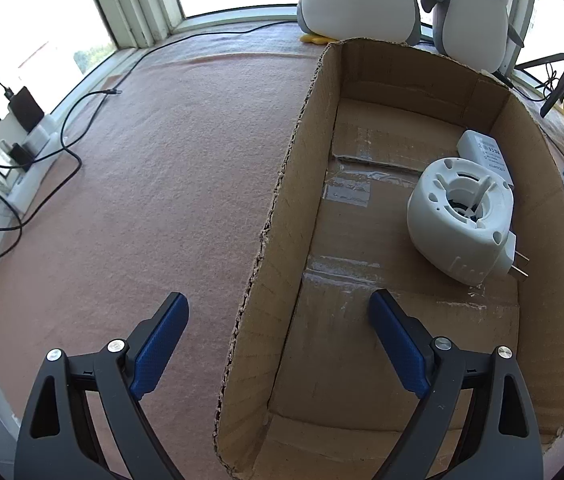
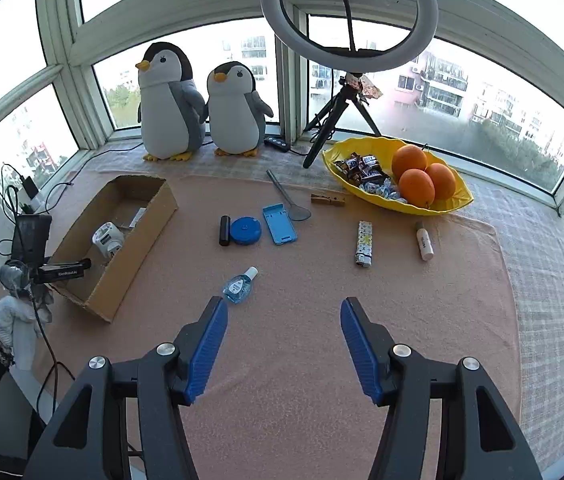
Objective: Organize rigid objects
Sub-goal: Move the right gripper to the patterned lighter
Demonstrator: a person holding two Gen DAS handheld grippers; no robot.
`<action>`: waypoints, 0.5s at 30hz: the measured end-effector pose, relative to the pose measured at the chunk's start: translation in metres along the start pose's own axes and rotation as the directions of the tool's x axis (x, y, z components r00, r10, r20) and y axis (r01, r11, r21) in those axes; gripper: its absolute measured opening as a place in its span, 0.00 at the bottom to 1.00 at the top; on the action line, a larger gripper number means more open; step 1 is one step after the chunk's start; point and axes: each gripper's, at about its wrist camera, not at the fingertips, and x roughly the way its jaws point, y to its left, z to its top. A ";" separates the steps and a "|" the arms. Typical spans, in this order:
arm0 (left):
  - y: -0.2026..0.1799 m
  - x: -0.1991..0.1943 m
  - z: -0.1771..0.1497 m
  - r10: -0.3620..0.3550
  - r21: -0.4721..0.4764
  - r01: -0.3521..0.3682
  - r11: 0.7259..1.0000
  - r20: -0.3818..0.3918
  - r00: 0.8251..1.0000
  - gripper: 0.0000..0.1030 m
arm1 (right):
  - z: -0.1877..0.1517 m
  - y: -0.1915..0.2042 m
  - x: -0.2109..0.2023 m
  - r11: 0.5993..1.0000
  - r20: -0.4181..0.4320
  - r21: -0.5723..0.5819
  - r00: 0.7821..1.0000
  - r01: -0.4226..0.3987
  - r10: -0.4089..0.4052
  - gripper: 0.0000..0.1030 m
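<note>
An open cardboard box (image 1: 282,208) lies on the pink cloth; it also shows in the right wrist view (image 2: 150,216). Inside it a white round plastic part (image 1: 458,220) rests on a white plug adapter (image 1: 482,152). My left gripper (image 1: 278,312) is open and empty, straddling the box's near left wall. My right gripper (image 2: 284,308) is open and empty above the cloth. Ahead of it lie a small blue bottle (image 2: 240,286), a black cylinder (image 2: 224,230), a blue round case (image 2: 245,230), a blue phone stand (image 2: 279,224), a metal spoon (image 2: 288,198), a lighter (image 2: 364,243) and a white tube (image 2: 424,241).
A yellow bowl (image 2: 454,200) with oranges and candy stands at the back right, a wooden clothespin (image 2: 328,199) beside it. Two plush penguins (image 2: 202,108) and a ring light tripod (image 2: 342,112) stand by the window. A power strip with cables (image 1: 26,140) lies at the left.
</note>
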 end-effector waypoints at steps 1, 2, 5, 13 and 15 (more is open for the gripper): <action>0.000 0.000 0.000 -0.002 0.001 0.002 1.000 -0.003 1.000 0.90 | -0.001 -0.005 0.002 1.000 0.000 0.012 1.000 -0.006 0.006 0.53; 0.000 0.000 0.000 -0.001 0.007 0.001 1.000 -0.002 1.000 0.90 | -0.002 -0.008 0.004 1.000 0.001 0.021 1.000 -0.007 0.007 0.53; 0.001 0.001 -0.001 -0.008 0.004 0.008 1.000 0.003 1.000 0.90 | -0.002 -0.017 0.014 0.998 0.002 0.062 1.000 0.013 -0.013 0.54; 0.002 0.000 -0.004 -0.018 0.004 0.018 1.000 0.023 1.000 0.90 | 0.010 -0.032 0.056 0.990 -0.011 0.132 0.999 0.041 -0.040 0.60; 0.000 0.000 -0.004 -0.015 0.017 0.014 1.000 0.028 1.000 0.90 | 0.016 -0.038 0.069 0.989 -0.017 0.135 0.998 0.056 -0.055 0.60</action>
